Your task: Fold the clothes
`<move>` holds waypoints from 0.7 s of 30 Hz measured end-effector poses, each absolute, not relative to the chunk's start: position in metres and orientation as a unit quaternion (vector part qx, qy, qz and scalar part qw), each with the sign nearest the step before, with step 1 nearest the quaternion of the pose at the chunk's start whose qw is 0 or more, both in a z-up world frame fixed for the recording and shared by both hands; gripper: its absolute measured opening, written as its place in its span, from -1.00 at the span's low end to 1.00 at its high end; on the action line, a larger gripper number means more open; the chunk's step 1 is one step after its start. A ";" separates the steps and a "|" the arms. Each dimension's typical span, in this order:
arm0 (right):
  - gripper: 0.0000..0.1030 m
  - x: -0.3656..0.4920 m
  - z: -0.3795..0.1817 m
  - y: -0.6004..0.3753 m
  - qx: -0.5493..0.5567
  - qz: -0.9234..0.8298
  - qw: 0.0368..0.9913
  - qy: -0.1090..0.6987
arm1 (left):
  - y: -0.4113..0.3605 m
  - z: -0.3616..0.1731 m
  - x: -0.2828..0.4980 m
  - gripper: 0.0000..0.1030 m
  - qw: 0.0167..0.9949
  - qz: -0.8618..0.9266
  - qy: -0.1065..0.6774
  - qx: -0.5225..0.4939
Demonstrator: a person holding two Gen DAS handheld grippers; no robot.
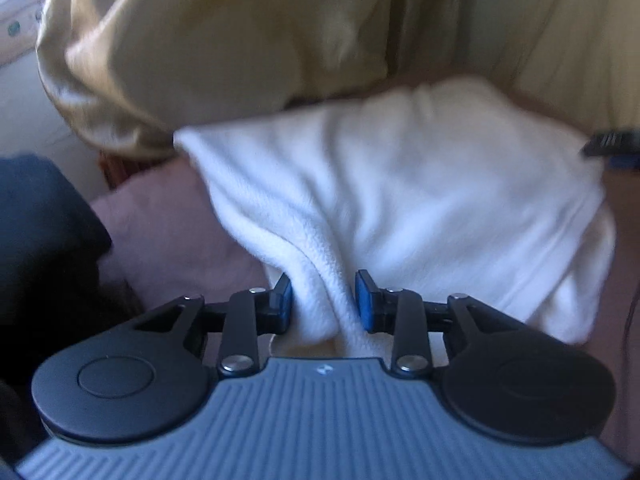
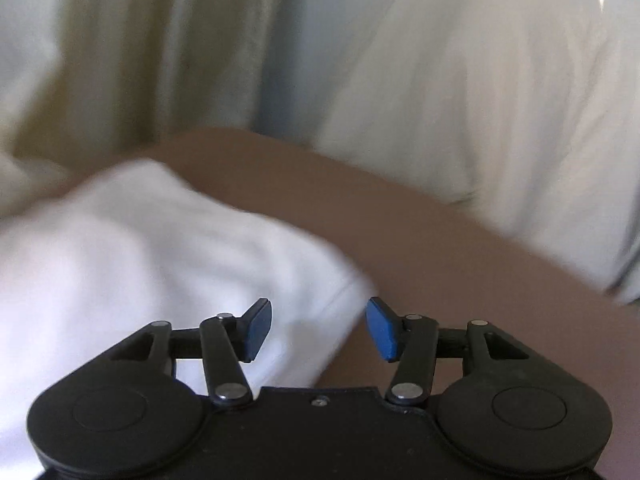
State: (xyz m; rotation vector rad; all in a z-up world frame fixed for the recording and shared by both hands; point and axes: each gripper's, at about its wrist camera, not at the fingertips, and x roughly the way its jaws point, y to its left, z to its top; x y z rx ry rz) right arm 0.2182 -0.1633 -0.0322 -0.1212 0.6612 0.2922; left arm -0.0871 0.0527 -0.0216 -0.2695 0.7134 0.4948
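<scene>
A white fleece garment (image 1: pixel 400 184) lies crumpled on a brown bed sheet (image 1: pixel 168 240). My left gripper (image 1: pixel 324 300) has its blue pads either side of a bunched fold of the garment, with a small gap on the right side, so the grip looks loose. In the right wrist view the same white garment (image 2: pixel 160 248) lies at the left, blurred by motion. My right gripper (image 2: pixel 318 328) is open and empty, its left finger over the garment's near corner and its right finger over the bare sheet (image 2: pixel 460 264). The tip of the right gripper (image 1: pixel 610 146) shows at the garment's far right edge.
A gold satin pillow (image 1: pixel 208 52) stands behind the garment. A dark cloth (image 1: pixel 40 232) lies at the left. Pale curtains (image 2: pixel 460 92) hang behind the bed's far edge.
</scene>
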 end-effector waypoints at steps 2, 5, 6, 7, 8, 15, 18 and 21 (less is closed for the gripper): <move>0.14 0.190 -0.027 -0.161 -0.038 0.215 0.922 0.319 | 0.047 -0.012 -0.091 -0.18 0.910 0.225 0.324 -0.129; 0.26 0.149 -0.030 -0.134 -0.119 0.298 0.898 0.301 | 0.034 -0.009 -0.090 -0.12 0.917 0.215 0.319 -0.106; 0.28 0.140 -0.038 -0.128 -0.155 0.310 0.886 0.308 | 0.029 -0.010 -0.089 -0.09 0.915 0.218 0.326 -0.091; 0.28 0.133 -0.051 -0.122 -0.183 0.311 0.877 0.317 | 0.024 -0.011 -0.087 -0.01 0.913 0.221 0.333 -0.076; 0.26 0.123 -0.060 -0.122 -0.206 0.307 0.878 0.304 | 0.023 -0.014 -0.085 0.04 0.905 0.232 0.350 -0.066; 0.27 0.072 -0.066 -0.157 -0.197 0.280 0.884 0.319 | 0.022 -0.014 -0.090 0.12 0.884 0.253 0.386 -0.079; 0.31 0.046 -0.048 -0.182 -0.156 0.287 0.887 0.325 | 0.019 0.001 -0.097 0.19 0.898 0.254 0.344 -0.106; 0.39 0.026 -0.023 -0.203 -0.139 0.293 0.890 0.320 | 0.006 0.014 -0.100 0.35 0.901 0.250 0.338 -0.109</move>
